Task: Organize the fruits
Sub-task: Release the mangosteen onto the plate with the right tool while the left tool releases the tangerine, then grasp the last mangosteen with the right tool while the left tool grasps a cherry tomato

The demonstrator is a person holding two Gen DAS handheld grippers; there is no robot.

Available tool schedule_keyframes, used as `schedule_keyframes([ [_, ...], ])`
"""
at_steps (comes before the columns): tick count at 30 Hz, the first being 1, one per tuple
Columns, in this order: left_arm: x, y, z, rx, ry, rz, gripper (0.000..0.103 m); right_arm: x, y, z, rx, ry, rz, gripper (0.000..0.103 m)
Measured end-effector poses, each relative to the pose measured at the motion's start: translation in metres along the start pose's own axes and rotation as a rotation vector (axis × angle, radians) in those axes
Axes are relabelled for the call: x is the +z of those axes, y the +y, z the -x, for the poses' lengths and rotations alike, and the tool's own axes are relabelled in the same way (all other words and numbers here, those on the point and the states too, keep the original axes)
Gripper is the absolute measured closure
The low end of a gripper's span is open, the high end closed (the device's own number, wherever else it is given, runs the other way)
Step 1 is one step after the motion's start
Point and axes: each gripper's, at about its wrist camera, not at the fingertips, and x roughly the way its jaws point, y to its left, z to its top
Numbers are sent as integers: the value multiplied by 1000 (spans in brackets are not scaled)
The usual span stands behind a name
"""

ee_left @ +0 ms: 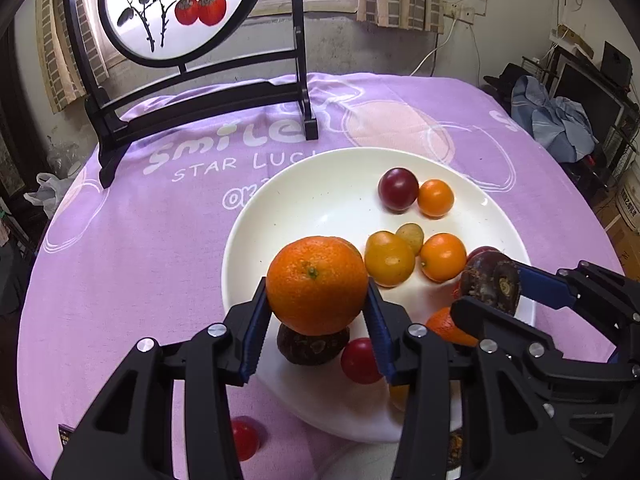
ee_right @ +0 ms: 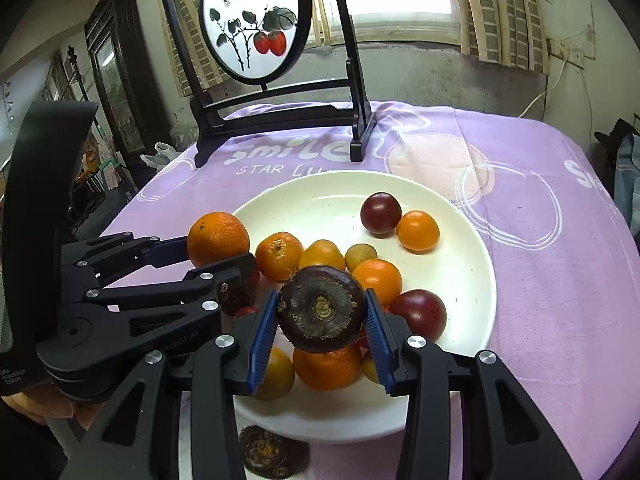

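1. Over the near rim of the wide white ceramic plate (ee_left: pixel 320 168), the left gripper (ee_left: pixel 317 312) pinches a large round orange mandarin (ee_left: pixel 317 279) between its blue-padded fingers (ee_left: pixel 256 328), and the fruit is lifted clear of the dish.
2. Just beside it, the right gripper (ee_right: pixel 321 320) clamps a dark brown, rough-skinned round water chestnut (ee_right: pixel 322 308), held above the fruit heaped at the plate's near side.
3. Under the mandarin sits a second dark brown chestnut (ee_left: pixel 312 346), with a small red cherry tomato (ee_left: pixel 361 360) just beside it, both on the plate.
4. Farther in lie small orange and yellow tomatoes (ee_left: pixel 390 258), and at the far side a deep purple tomato (ee_left: pixel 398 189) touches an orange one (ee_left: pixel 435 197).
5. Off the plate, a loose red tomato (ee_left: pixel 244 438) rests on the lilac printed tablecloth (ee_left: pixel 120 240), and another brown chestnut (ee_right: pixel 274 450) lies on the cloth near the rim.
6. I judge the step to be carrying: both pieces are gripped and raised, neither yet set down.
7. Next, each wants a spot among its own kind. I cannot tell where those groups are meant to go. Lowering should be slow, since the round fruit packed together could roll when nudged.
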Motion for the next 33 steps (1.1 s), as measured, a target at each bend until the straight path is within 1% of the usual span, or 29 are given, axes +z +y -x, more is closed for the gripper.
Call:
schedule_keyframes([
  [1, 0, 1, -3, -3, 6, 8, 58, -1, -3, -2, 10, 1, -17, 59],
  [2, 0, 2, -5, -4, 7, 21, 56, -2, -6, -4, 27, 5, -41, 57],
  [3, 0, 4, -4, 2, 2, 31, 44, -3, -10, -3, 54, -2, -68, 54],
  [4, -1, 6, -2, 8, -6, 47, 36, -4, -13, 0, 66, -9, -85, 51],
  [5, -2, 9, 3, 11, -19, 65, 29, -5, -15, 1, 59, -12, -92, 41],
  [6, -3, 11, 6, 2, -28, 70, 29, -6, -16, 5, 48, -14, -93, 37],
  [8, -5, 11, 16, -8, -42, 50, 29, -6, -16, 11, 48, -17, -89, 37],
  [9, -8, 10, 22, 1, -55, 36, 28, -8, -17, 16, 52, -22, -88, 37],
  [11, -13, 9, 34, 14, -78, 21, 25, -12, -16, 24, 48, -27, -85, 37],
  [15, -28, 8, 55, 6, -101, 0, 21, -20, -12, 37, 28, -14, -63, 36],
  [20, -46, 6, 71, 12, -95, -16, 17, -31, -3, 49, 11, -5, -20, 36],
  [25, -68, 11, 81, 2, -92, -2, 15, -50, 12, 57, 9, 17, 35, 34],
  [28, -83, 15, 82, -5, -80, 13, 15, -66, 21, 56, 4, 47, 64, 34],
  [31, -98, 20, 80, -13, -59, 33, 15, -79, 25, 54, 19, 76, 66, 34],
  [33, -107, 24, 77, -15, -45, 47, 14, -87, 30, 51, 11, 90, 76, 34],
])
